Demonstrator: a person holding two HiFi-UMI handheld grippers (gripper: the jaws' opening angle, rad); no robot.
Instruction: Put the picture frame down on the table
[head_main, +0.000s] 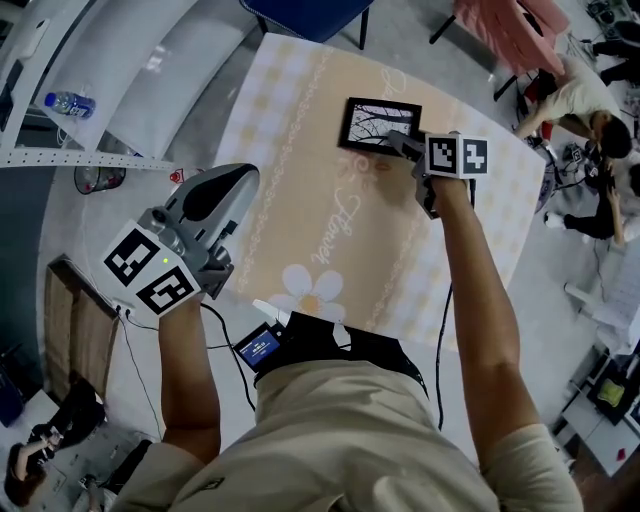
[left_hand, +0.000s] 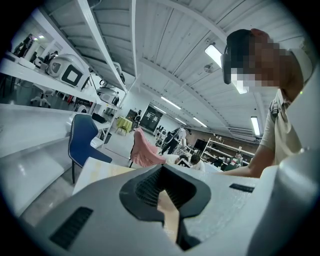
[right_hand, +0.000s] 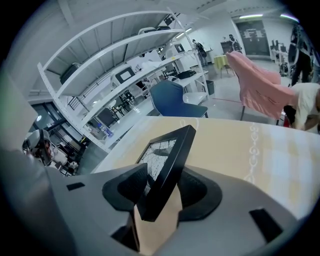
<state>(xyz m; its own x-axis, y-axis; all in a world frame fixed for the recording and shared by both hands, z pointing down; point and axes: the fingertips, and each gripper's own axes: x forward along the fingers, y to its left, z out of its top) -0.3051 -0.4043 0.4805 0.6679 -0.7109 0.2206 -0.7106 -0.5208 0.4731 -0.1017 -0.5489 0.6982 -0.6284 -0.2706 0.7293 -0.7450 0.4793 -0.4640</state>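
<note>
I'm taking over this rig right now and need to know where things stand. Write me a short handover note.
Left tool: shut, nothing between its jaws, held off to the left side of the table.
Right tool: shut on the picture frame, clamping it by one edge.
Where things are: the frame is tilted over the far part of the table. I cannot tell whether it touches the cloth.
Done: the frame is gripped and brought over the table.
Left to do: probably lower the frame until it rests on the table, open the right tool and draw it back.
</note>
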